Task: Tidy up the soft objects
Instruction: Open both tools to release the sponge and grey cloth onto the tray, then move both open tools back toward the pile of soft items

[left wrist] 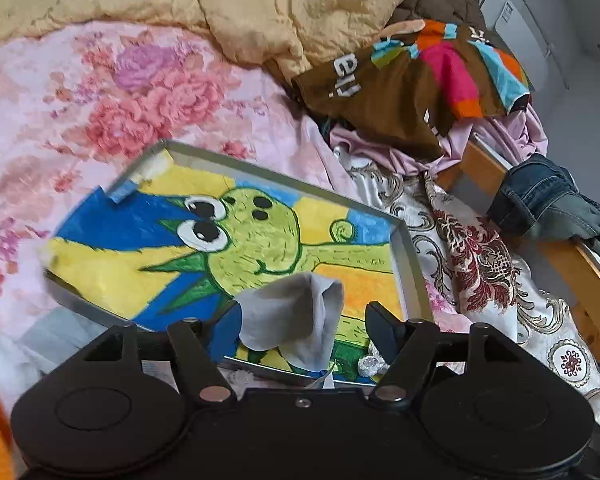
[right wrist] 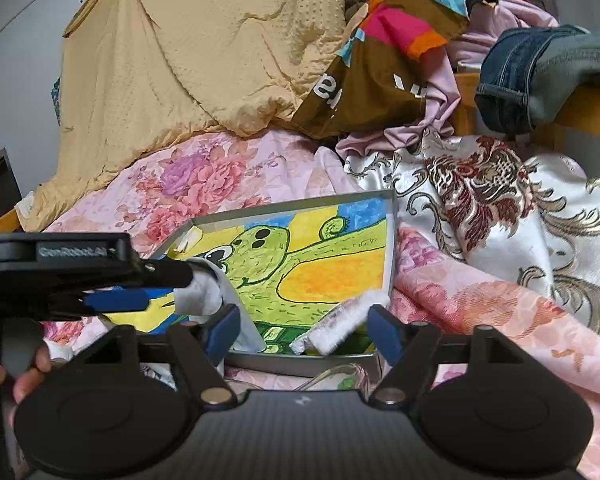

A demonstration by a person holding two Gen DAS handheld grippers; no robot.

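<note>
Item: grey cloth, draped between the spread-apart fingers of the left gripper above a metal tray lined with a frog drawing, apparently for sorting there; right gripper likewise spread wide, holding nothing, poised beside a white fuzzy piece
</note>
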